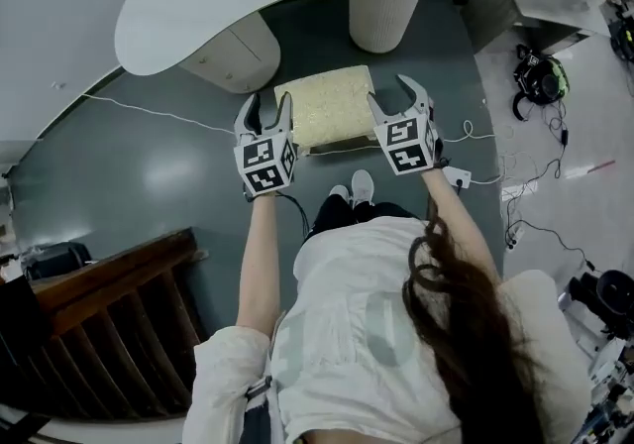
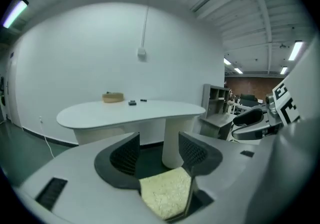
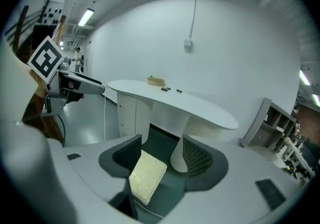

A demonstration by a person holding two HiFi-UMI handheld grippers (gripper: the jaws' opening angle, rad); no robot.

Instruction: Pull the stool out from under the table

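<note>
The left gripper point(image 1: 267, 111) and right gripper point(image 1: 393, 95) are wide open and empty above the mid-frame stool point(image 1: 322, 107), which looks fluffy on top but probably heavy; grab its side edges.

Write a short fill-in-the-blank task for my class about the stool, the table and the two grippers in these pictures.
1. The cream stool stands on the dark ____, in front of the table.
2. The table's curved top is ____ in colour.
3. The left gripper and the right gripper both have their jaws ____, holding nothing.
Missing words: floor; white; open.
</note>
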